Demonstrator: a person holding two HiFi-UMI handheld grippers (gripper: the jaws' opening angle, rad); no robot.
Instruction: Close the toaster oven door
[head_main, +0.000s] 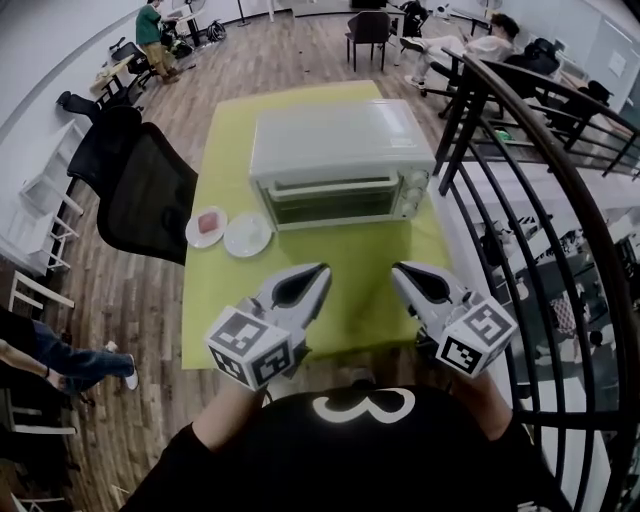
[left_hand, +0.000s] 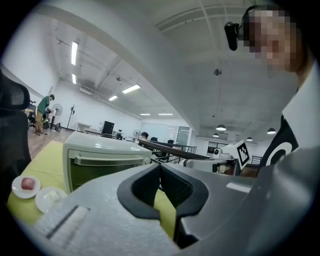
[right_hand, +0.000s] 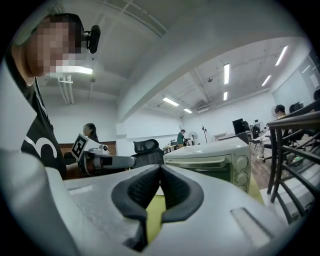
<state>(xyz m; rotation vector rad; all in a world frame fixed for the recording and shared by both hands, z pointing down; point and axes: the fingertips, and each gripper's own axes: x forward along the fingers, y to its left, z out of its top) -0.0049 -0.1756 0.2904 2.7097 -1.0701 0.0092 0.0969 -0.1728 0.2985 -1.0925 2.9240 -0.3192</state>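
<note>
Left gripper (head_main: 318, 272): jaws pressed together, nothing between them.
Right gripper (head_main: 398, 270): jaws also together and empty, beside the left one over the near edge of the table (head_main: 350, 285).
Toaster oven (head_main: 340, 160): stands ahead of both sets of fingertips, well apart from them.
Door (head_main: 335, 205): already looks upright and flush with the oven front, so the task appears done.
Handle (head_main: 335, 187): a stiff bar along the door's top, probably the best place to push.
Handling: the door likely swings lightly on a bottom hinge. Its glass pane wants a gentle push, and the oven may slide on the cloth.
Plates (head_main: 247, 236): ahead and left of the left fingertips, beside the oven.
</note>
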